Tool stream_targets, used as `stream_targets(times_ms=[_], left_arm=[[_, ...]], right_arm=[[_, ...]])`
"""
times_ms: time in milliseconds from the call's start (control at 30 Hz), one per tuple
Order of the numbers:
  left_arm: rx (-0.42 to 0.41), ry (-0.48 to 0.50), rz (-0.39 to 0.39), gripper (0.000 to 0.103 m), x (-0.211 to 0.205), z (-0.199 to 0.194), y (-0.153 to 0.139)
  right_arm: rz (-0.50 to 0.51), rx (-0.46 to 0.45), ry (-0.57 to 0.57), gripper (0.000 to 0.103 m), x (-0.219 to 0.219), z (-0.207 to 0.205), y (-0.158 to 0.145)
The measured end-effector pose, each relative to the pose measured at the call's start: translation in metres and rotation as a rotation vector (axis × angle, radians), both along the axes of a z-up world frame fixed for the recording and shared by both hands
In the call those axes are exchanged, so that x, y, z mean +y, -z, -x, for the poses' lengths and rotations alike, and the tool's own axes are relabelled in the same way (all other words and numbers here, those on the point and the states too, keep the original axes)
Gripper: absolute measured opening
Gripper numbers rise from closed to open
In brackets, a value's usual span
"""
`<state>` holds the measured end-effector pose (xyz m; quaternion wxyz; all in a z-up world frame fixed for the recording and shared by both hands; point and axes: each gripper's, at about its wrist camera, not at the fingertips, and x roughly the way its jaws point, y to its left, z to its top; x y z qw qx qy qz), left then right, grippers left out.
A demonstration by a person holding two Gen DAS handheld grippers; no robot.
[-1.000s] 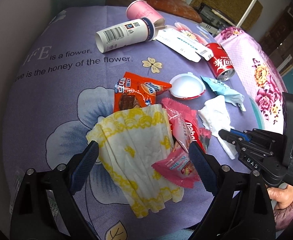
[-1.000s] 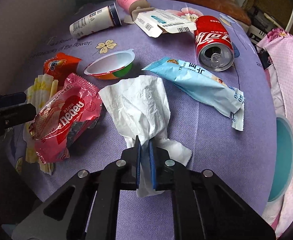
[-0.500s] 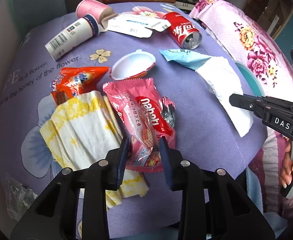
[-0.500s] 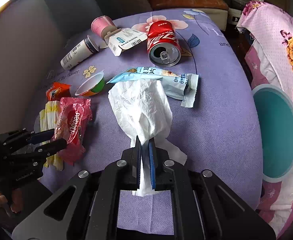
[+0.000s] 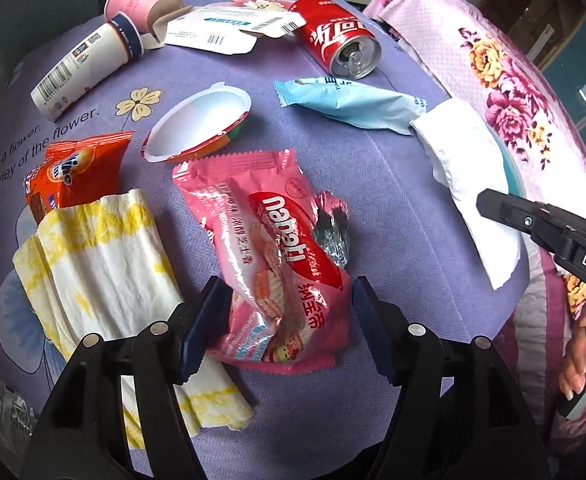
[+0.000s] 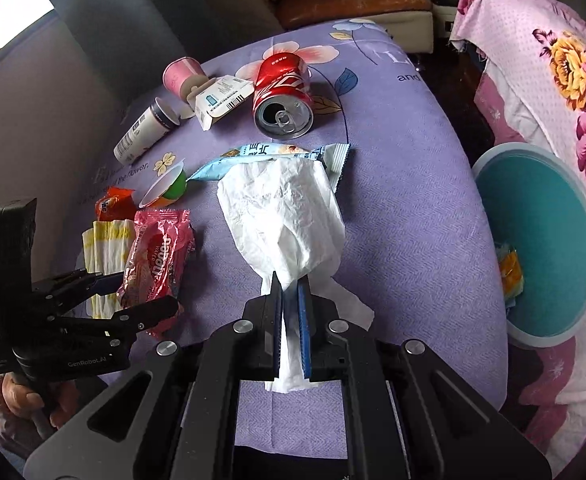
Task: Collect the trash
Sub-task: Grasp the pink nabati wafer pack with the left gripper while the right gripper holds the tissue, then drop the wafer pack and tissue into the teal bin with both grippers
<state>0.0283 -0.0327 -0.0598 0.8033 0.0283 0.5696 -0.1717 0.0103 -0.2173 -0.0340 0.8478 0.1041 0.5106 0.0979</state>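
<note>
A pink wafer wrapper (image 5: 281,248) lies on the purple tablecloth (image 5: 393,208). My left gripper (image 5: 287,304) straddles its near end, and the jaws are opening with the wrapper between them. In the right wrist view the left gripper (image 6: 141,292) sits over that wrapper (image 6: 157,256). My right gripper (image 6: 291,284) is shut on a crumpled white tissue (image 6: 285,216), which hangs from it above the cloth. The left wrist view shows the tissue (image 5: 465,160) pinched in the right gripper (image 5: 483,202) near the table's right edge.
A teal bin (image 6: 541,248) with scraps inside stands right of the table. On the cloth lie a yellow-and-white napkin (image 5: 101,264), orange wrapper (image 5: 77,168), jelly cup (image 5: 197,124), blue wrapper (image 5: 357,104), red can (image 5: 337,40), flattened carton (image 5: 221,32) and two paper cups (image 5: 89,68).
My left gripper shifted from the yellow napkin to the pink wrapper, closed around it, then widened. My right gripper carried the tissue up off the cloth and toward the right edge.
</note>
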Motion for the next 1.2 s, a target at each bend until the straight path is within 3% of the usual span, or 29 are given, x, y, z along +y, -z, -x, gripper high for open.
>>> stream_targets(times_ms=[100,133,167,367,633,933,1200], left_arm=[[-0.018,-0.004,-0.011,0.063,-0.005,-0.001,0.0],[-0.024,-0.008,-0.013,0.046,-0.006,0.0,-0.001],[-0.023,-0.008,-0.014,0.041,-0.007,-0.001,-0.002],[-0.058,-0.017,0.026,0.04,-0.01,0.001,-0.027],[-0.111,0.085,0.066,0.04,-0.057,-0.012,-0.065],[-0.097,0.279,0.082,0.04,-0.172,-0.025,-0.063],[-0.058,0.392,0.05,0.04,-0.251,-0.029,-0.039]], right_arm=[[-0.007,-0.006,0.012,0.007,-0.006,0.001,-0.001],[-0.01,-0.009,0.017,0.007,-0.009,0.001,-0.002],[-0.014,-0.013,0.023,0.007,-0.012,0.001,-0.003],[-0.037,-0.056,0.06,0.007,-0.032,0.004,-0.014],[-0.058,-0.144,0.188,0.007,-0.091,0.01,-0.04],[-0.044,-0.171,0.41,0.007,-0.188,0.044,-0.044],[-0.031,-0.125,0.496,0.007,-0.233,0.061,-0.024]])
